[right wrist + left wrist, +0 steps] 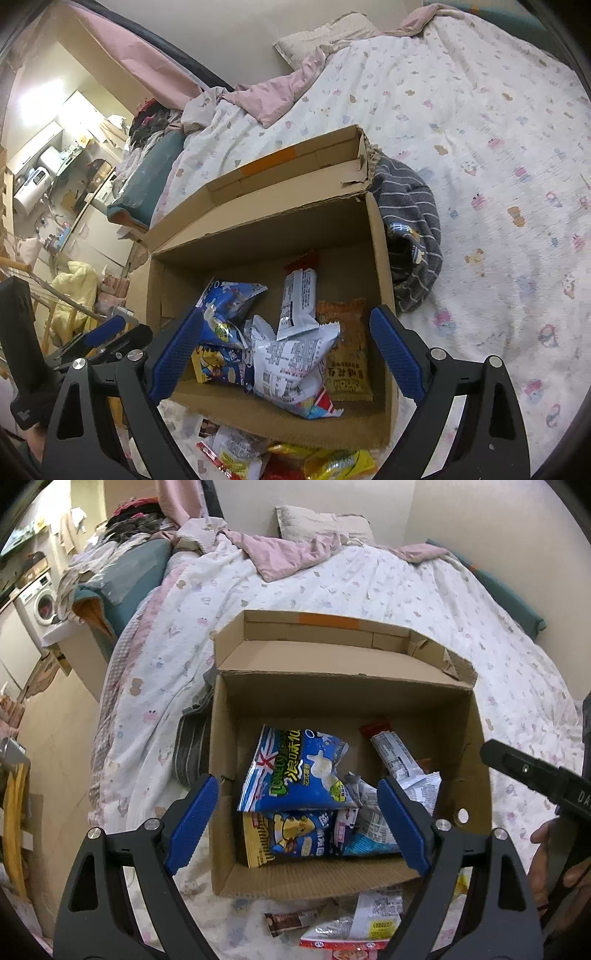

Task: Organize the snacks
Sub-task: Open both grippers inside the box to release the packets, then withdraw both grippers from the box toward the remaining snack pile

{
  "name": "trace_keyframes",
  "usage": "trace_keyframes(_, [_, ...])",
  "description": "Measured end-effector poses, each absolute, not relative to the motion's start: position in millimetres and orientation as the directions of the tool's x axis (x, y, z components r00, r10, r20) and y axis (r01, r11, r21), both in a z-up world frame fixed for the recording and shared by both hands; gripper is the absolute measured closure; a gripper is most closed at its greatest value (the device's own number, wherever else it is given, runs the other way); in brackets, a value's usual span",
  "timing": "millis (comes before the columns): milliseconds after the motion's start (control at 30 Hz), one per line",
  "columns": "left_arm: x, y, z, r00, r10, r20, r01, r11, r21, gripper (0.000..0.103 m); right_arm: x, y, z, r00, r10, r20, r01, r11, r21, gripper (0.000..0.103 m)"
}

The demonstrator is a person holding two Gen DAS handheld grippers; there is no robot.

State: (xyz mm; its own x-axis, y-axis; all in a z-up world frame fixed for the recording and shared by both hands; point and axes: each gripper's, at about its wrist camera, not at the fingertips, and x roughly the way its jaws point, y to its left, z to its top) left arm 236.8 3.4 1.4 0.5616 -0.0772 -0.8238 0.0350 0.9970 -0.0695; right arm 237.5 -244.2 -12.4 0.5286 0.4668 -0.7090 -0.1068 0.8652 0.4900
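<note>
An open cardboard box (225, 746) stands on the bed and holds several snack packs. Among them are a blue chip bag (295, 771), a yellow-and-blue pack (288, 840) and a long white pack with a red end (395, 753). My left gripper (301, 819) hovers open over the box's near half, its blue pads apart and pressing on nothing. From the right wrist, my right gripper (286, 354) is also open above the box (380, 258), over a crumpled white packet (291, 362) and an orange packet (345, 350). More snacks (295, 461) lie loose on the quilt in front of the box.
A grey striped garment (410, 229) lies against the box's far side. The flowered quilt (369, 590) spreads beyond the box, with a pillow (321, 524) at the wall. A brown bar (291, 921) lies near the box's front. A hand (554, 856) holds the right gripper's body (535, 775).
</note>
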Motion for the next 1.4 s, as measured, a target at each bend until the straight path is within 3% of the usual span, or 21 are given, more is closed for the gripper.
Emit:
trace_keyframes(467, [194,20,13,0.560,-0.151,-0.815,-0.004,0.983,-0.185,0.014,191,-251,9,0.559,0.444,-0.701,-0.100,0.875,0.475,0.009])
trace_keyframes(800, [151,17,23,0.606,-0.107,-0.788,0.025,0.993,-0.115,0.014,150,-253,9,0.546,0.445,-0.710,-0.090,0.874,0.478,0.009])
trace_keyframes(1167, [122,32,-7,0.537,-0.079,-0.840,-0.038,0.992,-0.118,0.014,112,-261,-13,0.493,0.429,-0.757,-0.083,0.889,0.450,0.009])
trace_keyframes(1400, [118,52,-22,0.498,-0.058,-0.865,-0.103,0.987,-0.125,0.014,113,-266,-39,0.397,0.504,-0.768,-0.044,0.846,0.532,0.009])
